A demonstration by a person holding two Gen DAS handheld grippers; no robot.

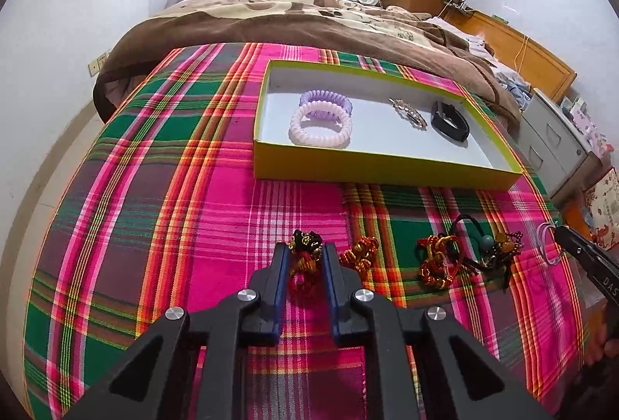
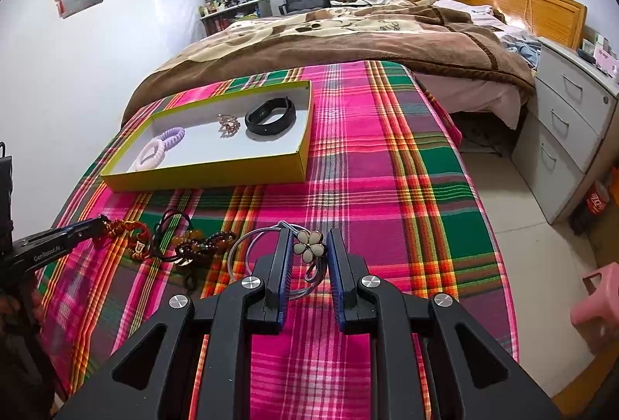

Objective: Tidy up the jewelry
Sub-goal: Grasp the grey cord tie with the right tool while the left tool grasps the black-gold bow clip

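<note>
On a plaid cloth, the left gripper is clamped on a red knotted charm with a black bead, while at the far right of the same jewelry row the right gripper pinches a flower hair tie. The yellow tray lies beyond, already holding 2 coil bands, a brooch and a black wristband. The charm's cords lie near a second red knot and could snag it on lifting.

Left gripper and right gripper angled downward, jaws narrowed
</note>
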